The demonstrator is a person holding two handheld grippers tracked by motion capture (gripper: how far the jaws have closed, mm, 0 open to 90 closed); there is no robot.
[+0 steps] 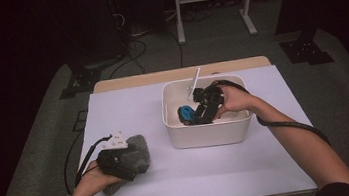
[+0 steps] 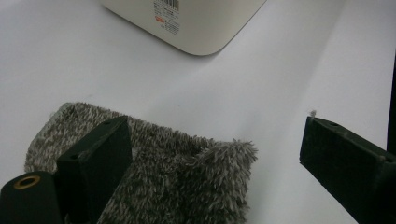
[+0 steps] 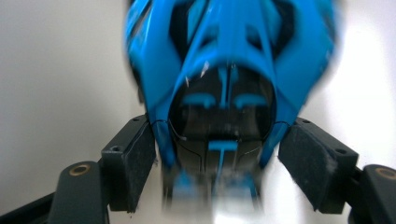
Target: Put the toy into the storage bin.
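Right gripper (image 3: 219, 158) pinching the blue toy (image 3: 229, 70) in the bin (image 1: 207, 135), left gripper (image 2: 210, 154) spread over cloth (image 2: 177, 182); next: lift toy clear

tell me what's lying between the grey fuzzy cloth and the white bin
Nothing: in the high view the stretch of white table cover between the grey fuzzy cloth and the white bin is bare. The left gripper view shows the same.
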